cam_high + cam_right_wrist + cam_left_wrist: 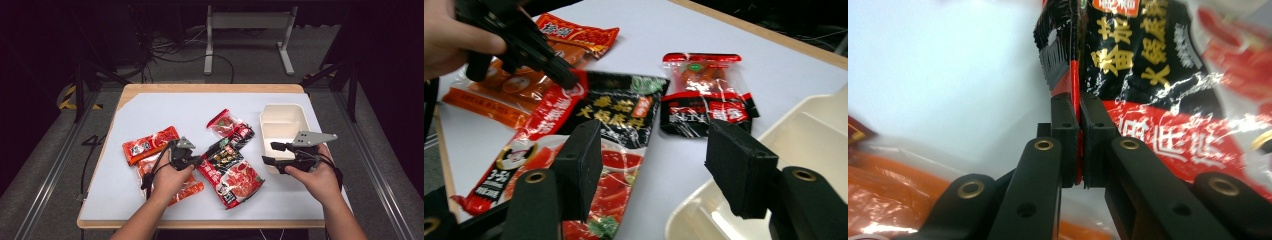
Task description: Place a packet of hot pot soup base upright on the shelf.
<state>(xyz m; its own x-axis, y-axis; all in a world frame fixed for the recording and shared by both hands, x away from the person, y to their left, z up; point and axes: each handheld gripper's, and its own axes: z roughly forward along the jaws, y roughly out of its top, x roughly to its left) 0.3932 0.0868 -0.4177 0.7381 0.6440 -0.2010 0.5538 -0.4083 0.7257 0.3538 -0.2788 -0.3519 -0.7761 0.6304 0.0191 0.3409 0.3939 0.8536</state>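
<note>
Left gripper (196,161) clamped on the thin sealed edge of the large glossy red-and-black sauce pouch (231,172), lying mid-table on the white mat (150,107) just left of the cream plastic tray (280,120). Right gripper (274,153) hovering wide open, empty, over the tray's near rim. Risk: slick film slipping from so narrow a pinch, or pouch sagging and snagging the small red-and-black packet (231,126) or the orange packets (150,145) alongside.
</note>
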